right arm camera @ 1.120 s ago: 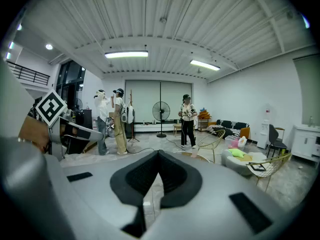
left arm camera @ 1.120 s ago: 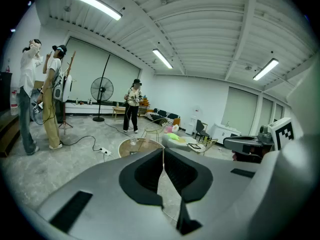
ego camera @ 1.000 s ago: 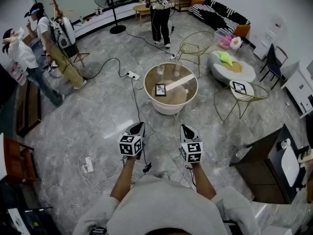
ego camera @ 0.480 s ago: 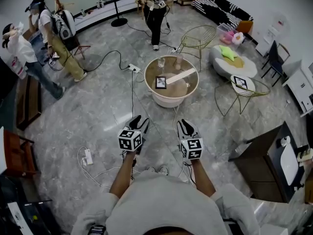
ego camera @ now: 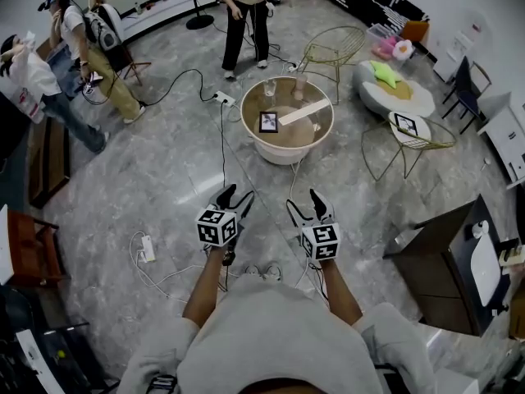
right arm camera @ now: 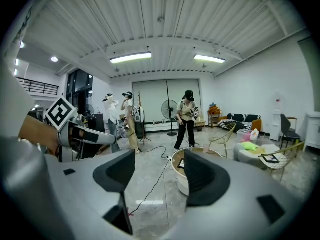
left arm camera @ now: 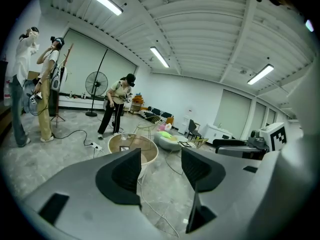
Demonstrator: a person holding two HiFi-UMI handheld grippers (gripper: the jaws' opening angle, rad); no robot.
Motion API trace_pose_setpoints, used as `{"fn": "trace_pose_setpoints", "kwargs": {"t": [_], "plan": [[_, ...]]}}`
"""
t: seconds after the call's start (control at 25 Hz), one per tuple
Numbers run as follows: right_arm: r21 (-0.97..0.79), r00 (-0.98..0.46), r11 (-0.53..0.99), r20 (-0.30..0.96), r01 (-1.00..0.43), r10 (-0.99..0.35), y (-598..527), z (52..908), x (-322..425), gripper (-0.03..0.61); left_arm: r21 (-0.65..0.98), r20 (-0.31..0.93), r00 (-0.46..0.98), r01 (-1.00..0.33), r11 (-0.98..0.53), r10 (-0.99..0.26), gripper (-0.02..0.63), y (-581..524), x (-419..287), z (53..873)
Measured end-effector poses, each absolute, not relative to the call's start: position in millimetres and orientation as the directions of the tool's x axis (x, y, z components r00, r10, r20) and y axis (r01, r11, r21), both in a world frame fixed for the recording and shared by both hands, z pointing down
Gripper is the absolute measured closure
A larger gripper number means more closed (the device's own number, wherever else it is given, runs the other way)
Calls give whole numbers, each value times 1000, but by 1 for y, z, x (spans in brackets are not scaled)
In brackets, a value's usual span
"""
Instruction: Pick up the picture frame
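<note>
Left tongs point(ego camera: 236, 195), jaws just opened wide with nothing between, and right tongs point(ego camera: 302, 202), also spread and empty, both point toward the picture frame point(ego camera: 268, 122) on the round tabletop point(ego camera: 305, 135), well apart straight ahead, neither hand clearly nearer.

Left gripper point(ego camera: 235, 194), right gripper point(ego camera: 302, 201): jaws newly apart, empty.

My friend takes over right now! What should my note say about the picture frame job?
Left hand-held gripper: open, jaws have just been opening, nothing between them.
Right hand-held gripper: open, empty.
Picture frame: lies on the round table ahead, untouched.
Done: nothing picked up yet.
To do: get closer, grip the frame, lift it.
</note>
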State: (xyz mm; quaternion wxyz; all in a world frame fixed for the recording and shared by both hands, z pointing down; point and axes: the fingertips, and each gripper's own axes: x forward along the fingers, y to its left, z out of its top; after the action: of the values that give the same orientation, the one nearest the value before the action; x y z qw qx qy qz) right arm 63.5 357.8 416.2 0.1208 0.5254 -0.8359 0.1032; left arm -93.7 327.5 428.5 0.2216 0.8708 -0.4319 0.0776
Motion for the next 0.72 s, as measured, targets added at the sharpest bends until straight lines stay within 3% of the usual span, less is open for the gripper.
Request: {"fn": "trace_pose_setpoints", "kwargs": {"t": [0.72], "plan": [[-28, -419, 434, 320, -901, -850, 333, 423, 72, 308, 304, 348, 591, -806, -508, -728, 382, 314, -84, 435]]}}
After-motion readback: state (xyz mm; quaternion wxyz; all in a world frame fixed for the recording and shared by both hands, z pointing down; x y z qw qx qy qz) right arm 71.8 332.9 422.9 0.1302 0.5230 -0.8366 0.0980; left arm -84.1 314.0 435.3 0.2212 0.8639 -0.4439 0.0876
